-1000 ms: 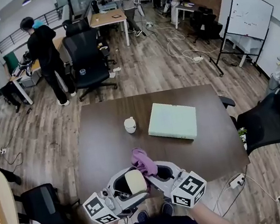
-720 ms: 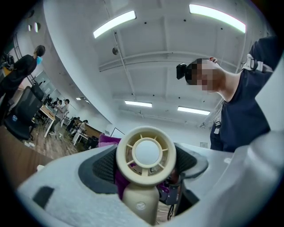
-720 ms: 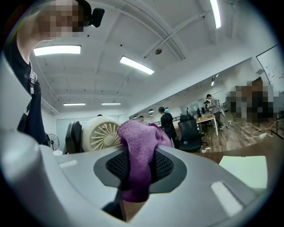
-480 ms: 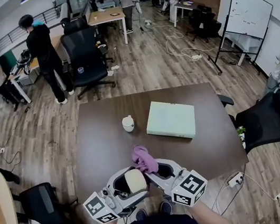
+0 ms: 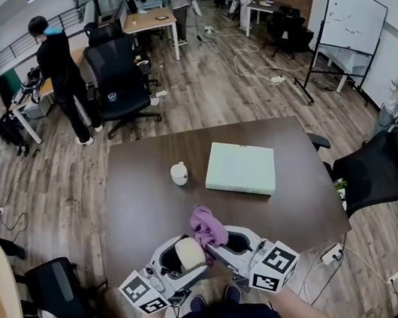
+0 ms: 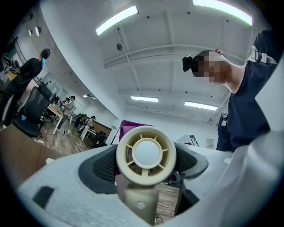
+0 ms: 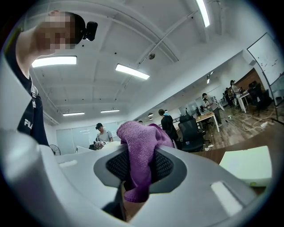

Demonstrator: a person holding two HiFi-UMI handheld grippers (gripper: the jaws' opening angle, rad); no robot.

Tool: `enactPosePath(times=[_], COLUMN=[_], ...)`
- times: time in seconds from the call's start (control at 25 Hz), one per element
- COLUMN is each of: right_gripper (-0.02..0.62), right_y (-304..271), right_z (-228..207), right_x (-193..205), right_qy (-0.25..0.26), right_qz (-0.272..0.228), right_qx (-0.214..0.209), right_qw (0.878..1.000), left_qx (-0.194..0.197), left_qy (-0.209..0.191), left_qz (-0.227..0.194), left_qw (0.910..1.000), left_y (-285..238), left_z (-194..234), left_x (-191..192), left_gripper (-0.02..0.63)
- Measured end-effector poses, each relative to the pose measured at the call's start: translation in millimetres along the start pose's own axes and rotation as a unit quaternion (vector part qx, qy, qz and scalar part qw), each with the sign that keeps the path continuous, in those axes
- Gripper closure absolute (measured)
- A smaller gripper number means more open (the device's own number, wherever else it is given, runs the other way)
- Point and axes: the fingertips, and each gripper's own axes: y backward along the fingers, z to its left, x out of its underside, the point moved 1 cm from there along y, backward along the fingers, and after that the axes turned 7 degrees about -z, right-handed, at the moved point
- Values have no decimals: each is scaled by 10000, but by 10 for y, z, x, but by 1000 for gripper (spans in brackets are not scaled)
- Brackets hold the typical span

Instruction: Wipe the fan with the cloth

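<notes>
Okay, from the head view, I'm holding both claws close together over the near edge of the dark table [image 5: 146,202]. My left gripper [image 5: 173,262] is gripping the small cream fan [image 5: 190,252], and my right gripper [image 5: 229,244] is pinching the purple cloth [image 5: 206,226]. The cloth is bunching up just beyond the fan, right beside it. Farther out on the table, a white cup [image 5: 179,173] and a pale green box [image 5: 240,168] are sitting well apart from my claws.

Moving to the left gripper view, the jaws are clamping the fan, with the dark pads pressing either side of its round head. Its stem is pointing down toward the camera, and the grille is facing me. A bit of purple cloth is peeking out behind the fan's top left.

Now the right gripper view: the jaws are squeezing the cloth between the pads. Its bunched top is rising above them and a tail is hanging below.
</notes>
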Motion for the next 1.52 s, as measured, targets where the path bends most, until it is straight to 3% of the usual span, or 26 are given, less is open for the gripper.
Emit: enactPosePath(times=[0.4, 0.6, 0.8, 0.88, 1.08, 1.36, 1.52], right_gripper=[486, 486, 486, 486, 486, 485, 485], right_y=[178, 319, 448, 486, 588, 717, 763], right_z=[-134, -250, -394, -447, -512, -640, -655], right_x=[167, 351, 571, 664, 851, 976, 1082], right_qy=[-32, -63, 66, 74, 96, 132, 126], right_qz=[162, 340, 594, 659, 890, 1103, 1247], right_qx=[179, 389, 726, 888, 1109, 1414, 1494], right_qw=[9997, 9986, 9956, 9938, 9898, 9837, 9808], left_qx=[-457, -733, -970, -986, -895, -917, -722], left_qy=[57, -176, -539, -710, -1265, -1373, -1487], left_qz=[354, 789, 1532, 1940, 3126, 4073, 4568], left_qw=[9983, 9940, 9819, 9734, 9372, 8982, 8741], left_y=[74, 149, 258, 318, 479, 646, 722], left_z=[349, 532, 747, 813, 1022, 1405, 1509], left_x=[329, 578, 893, 1065, 1584, 2189, 2517], left_gripper=[232, 232, 232, 232, 232, 232, 232])
